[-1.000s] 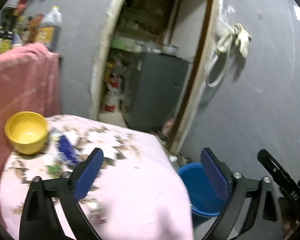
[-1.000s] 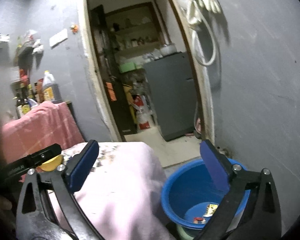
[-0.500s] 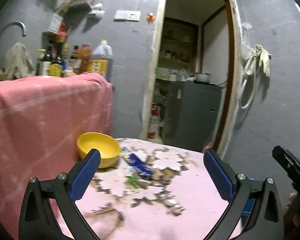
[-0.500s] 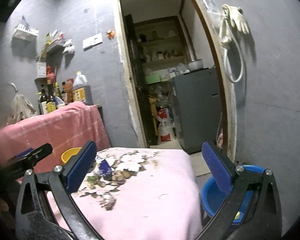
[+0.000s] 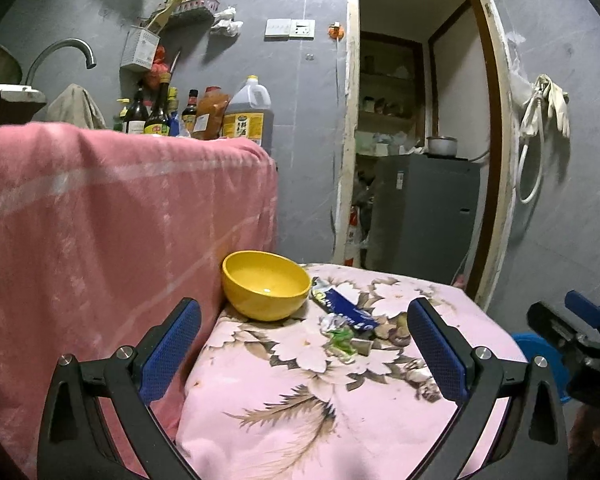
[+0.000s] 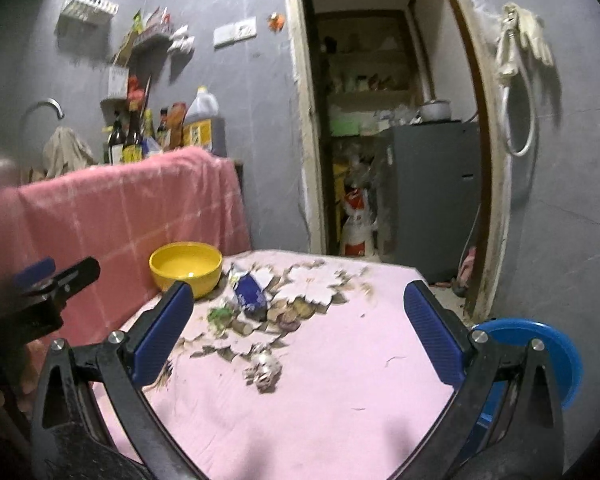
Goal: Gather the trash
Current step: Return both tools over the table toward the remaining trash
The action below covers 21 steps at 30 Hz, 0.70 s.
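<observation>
Two grippers are up over the pink flowered cloth [image 5: 380, 420], and you hold both of them wide apart with nothing between the blue pads. Your left gripper [image 5: 304, 350] points at the middle of the cloth. Your right gripper [image 6: 298, 332] hangs over the near side of it, and its tip also shows at the right edge of the left view.

Just past your fingers lies the trash. A small green wrapper [image 5: 342, 340] sits by a crumpled bit of silver foil [image 5: 332, 321]. Touching those is a dark blue packet [image 5: 346, 307], lying flat on the cloth. In the right view, one more crumpled scrap [image 6: 265, 369] lies on its own, nearer to you than the rest.

Next comes a yellow bowl [image 5: 266, 290], standing upright just beside the blue packet, on its left. It looks empty.

Down low on the right, past the edge of the cloth, is a blue tub [image 6: 540, 344] on the floor.

On the left a pink towel [image 5: 120, 220] hangs over something tall. Behind it stand bottles [image 5: 156, 114] and a big oil jug [image 5: 247, 114]. Far back is an open doorway with a grey fridge [image 5: 424, 216] inside.
</observation>
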Available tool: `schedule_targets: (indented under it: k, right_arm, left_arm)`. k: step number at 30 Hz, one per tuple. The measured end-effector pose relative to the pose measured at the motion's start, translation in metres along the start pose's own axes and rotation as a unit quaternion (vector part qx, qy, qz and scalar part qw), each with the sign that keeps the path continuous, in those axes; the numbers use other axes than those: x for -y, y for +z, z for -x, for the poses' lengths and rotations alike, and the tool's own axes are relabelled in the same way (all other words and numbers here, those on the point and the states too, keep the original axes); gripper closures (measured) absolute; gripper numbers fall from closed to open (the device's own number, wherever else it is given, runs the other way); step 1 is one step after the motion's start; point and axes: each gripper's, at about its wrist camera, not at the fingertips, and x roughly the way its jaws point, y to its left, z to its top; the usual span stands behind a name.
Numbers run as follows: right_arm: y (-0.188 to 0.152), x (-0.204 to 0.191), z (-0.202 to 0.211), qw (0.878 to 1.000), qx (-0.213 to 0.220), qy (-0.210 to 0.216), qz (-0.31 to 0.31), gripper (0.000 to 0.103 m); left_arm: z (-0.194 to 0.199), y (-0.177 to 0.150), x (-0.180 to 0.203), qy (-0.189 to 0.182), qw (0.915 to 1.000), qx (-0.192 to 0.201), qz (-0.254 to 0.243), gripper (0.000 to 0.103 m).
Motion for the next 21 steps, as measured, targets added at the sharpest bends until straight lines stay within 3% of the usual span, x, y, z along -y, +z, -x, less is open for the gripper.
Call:
schedule_targets:
  k: [11, 21]
  right_arm:
    - [-0.021, -0.009, -0.053, 0.997, -0.068, 0.018, 0.011, 0.0]
    - [-0.043, -0.003, -0.108, 0.98, -0.193, 0.046, 0.001, 0.0]
  left_arm:
    - [-0.034, -0.015, -0.01, 0.016, 0.9992, -0.037, -0.008, 0.002]
    - [-0.09, -0.03, -0.011, 0.021, 0.9891, -0.145, -0.016, 0.002]
